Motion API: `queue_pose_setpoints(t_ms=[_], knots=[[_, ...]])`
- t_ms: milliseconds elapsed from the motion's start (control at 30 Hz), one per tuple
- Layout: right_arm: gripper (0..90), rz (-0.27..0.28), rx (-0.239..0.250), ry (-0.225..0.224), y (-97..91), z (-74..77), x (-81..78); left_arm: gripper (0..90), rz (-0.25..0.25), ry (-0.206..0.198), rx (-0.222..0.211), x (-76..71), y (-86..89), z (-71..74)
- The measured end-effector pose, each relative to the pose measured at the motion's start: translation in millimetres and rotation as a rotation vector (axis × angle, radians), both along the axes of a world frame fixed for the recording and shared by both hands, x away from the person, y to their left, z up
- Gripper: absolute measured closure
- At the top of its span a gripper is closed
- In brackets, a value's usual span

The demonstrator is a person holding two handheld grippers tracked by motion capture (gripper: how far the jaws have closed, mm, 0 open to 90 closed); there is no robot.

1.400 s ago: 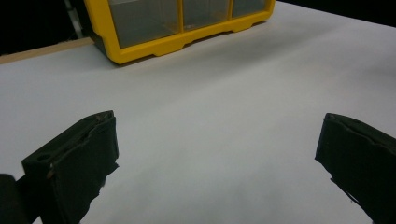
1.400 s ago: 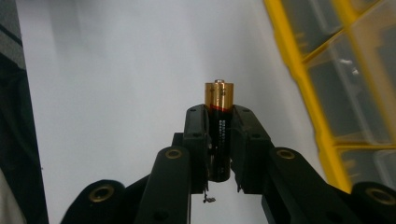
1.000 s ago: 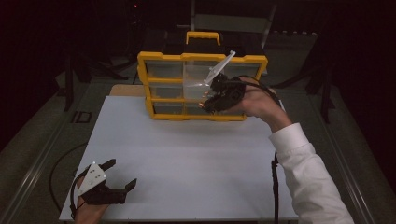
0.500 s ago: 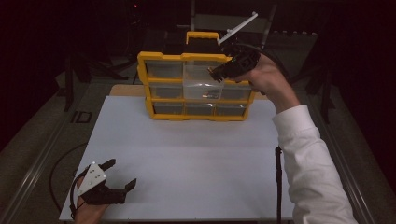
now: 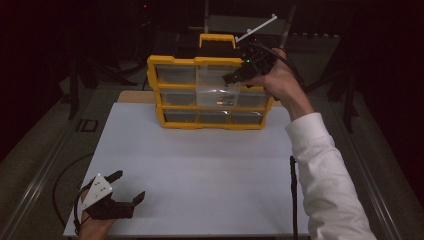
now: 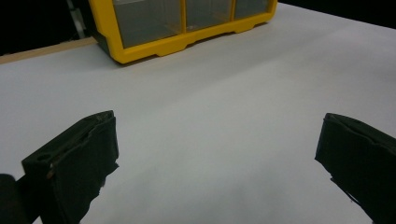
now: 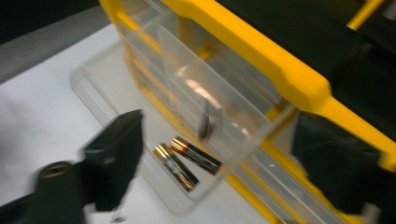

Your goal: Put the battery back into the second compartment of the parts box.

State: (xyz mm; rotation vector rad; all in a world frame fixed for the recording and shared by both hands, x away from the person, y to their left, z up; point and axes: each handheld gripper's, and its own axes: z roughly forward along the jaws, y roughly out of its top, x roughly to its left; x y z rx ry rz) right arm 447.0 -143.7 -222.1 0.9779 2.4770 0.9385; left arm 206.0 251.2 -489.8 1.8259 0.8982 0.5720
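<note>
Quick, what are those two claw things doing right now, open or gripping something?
Left gripper: open, empty, low over the white table.
Right gripper: open, empty, raised by the yellow drawer organizer, over its pulled-out clear drawer.

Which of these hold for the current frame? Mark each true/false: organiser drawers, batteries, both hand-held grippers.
1. The yellow plastic drawer organiser stands at the far edge of the white table. True.
2. A clear plastic drawer is pulled out and holds two cylindrical batteries. True.
3. The left hand-held gripper is shut on a battery. False: its jaws stand wide apart over bare table near the front left corner.
4. The right hand-held gripper rests flat on the table. False: it is held up at the organiser's upper right.
5. The organiser's carry handle is red. False: it is yellow.
</note>
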Motion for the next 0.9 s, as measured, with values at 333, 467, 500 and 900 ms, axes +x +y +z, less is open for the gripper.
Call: queue_pose_setpoints(t_ms=[333, 467, 500, 900], knots=[[13.6, 0.027, -0.002, 0.004, -31.0, -33.9, -21.8, 0.1, -0.001, 0.001, 0.002, 0.4, -2.3, 0.1], [13.7, 0.045, -0.044, 0.000, -38.5, -62.2, -33.2, 0.1, 0.001, 0.004, 0.001, 1.4, -2.8, -0.6], [13.8, 0.043, -0.054, -0.004, -39.8, -69.5, -36.7, 0.1, 0.000, 0.005, 0.002, 1.5, -2.7, -0.5], [13.6, 0.065, 0.009, -0.042, -64.5, -170.1, -102.0, 0.1, 0.017, -0.002, -0.006, 5.4, -1.2, 1.5]])
